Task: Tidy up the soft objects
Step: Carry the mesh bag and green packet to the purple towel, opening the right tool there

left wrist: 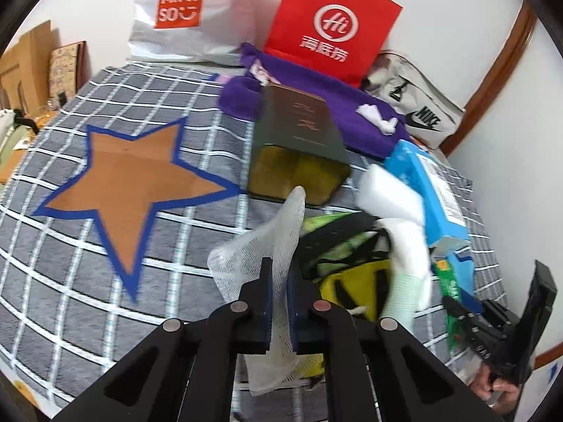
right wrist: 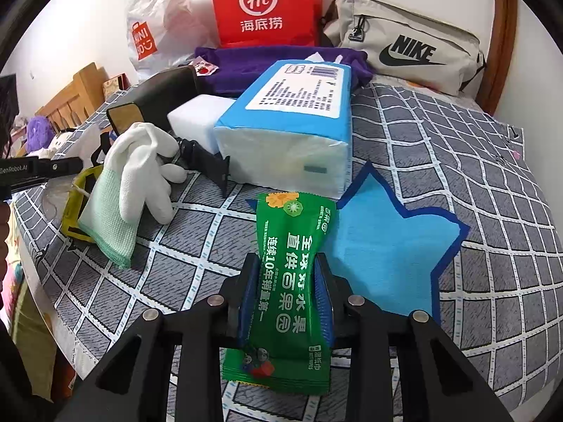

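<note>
My left gripper (left wrist: pixel 279 274) is shut on a white foam mesh sleeve (left wrist: pixel 267 242) and holds it above the checked bed cover, right of an orange star with blue edge (left wrist: pixel 130 183). My right gripper (right wrist: pixel 286 270) is shut on a green wet-wipe packet (right wrist: pixel 285 281), held just left of a light blue star (right wrist: pixel 383 246). White gloves (right wrist: pixel 140 176) with a green cuff lie on a yellow bag (right wrist: pixel 75 207). A blue tissue pack (right wrist: pixel 292 123) and a white sponge block (right wrist: pixel 197 116) lie behind. The right gripper also shows in the left wrist view (left wrist: pixel 499 320).
A dark box (left wrist: pixel 299 140) lies on its side mid-bed. A purple towel (left wrist: pixel 309 105), a red Haidilao bag (left wrist: pixel 330 24), a white Miniso bag (left wrist: pixel 183 10) and a beige Nike bag (right wrist: pixel 408 42) line the wall. A wooden headboard (right wrist: pixel 74 98) is at left.
</note>
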Motion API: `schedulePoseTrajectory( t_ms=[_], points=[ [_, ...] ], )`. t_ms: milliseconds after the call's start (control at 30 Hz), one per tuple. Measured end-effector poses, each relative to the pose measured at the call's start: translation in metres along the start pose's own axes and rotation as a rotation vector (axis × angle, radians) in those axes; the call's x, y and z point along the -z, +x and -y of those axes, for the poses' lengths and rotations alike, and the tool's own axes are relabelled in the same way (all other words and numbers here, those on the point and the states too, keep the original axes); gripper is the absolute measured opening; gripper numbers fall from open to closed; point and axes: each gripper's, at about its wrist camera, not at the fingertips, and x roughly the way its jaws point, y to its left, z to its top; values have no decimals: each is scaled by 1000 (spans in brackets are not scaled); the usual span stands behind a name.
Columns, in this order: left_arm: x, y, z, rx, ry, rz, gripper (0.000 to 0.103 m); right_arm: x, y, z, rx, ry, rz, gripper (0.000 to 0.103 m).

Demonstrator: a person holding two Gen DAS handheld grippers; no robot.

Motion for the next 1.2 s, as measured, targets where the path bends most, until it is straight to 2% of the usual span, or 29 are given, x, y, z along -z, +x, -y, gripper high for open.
schedulePoseTrajectory(
  t_ms=[67,167,433,900,1200],
  points=[
    [0,3,-5,-10,-10,-2,7,0,0,1,3,6,-1,30],
    [4,16,-14,-75,-24,-49,7,0,-1,0,4,5,-7,30],
    [-1,0,-11,-19,-26,-2,6,-5,-11,3,-5,24,2,29],
    [-26,-35,2,-2,-8,63,6,-36,-47,-4,-82,-4,56,28],
    [-57,-50,5,-12,-4,95,6,-74,-55,-2,-80,-23,90,28]
  ],
)
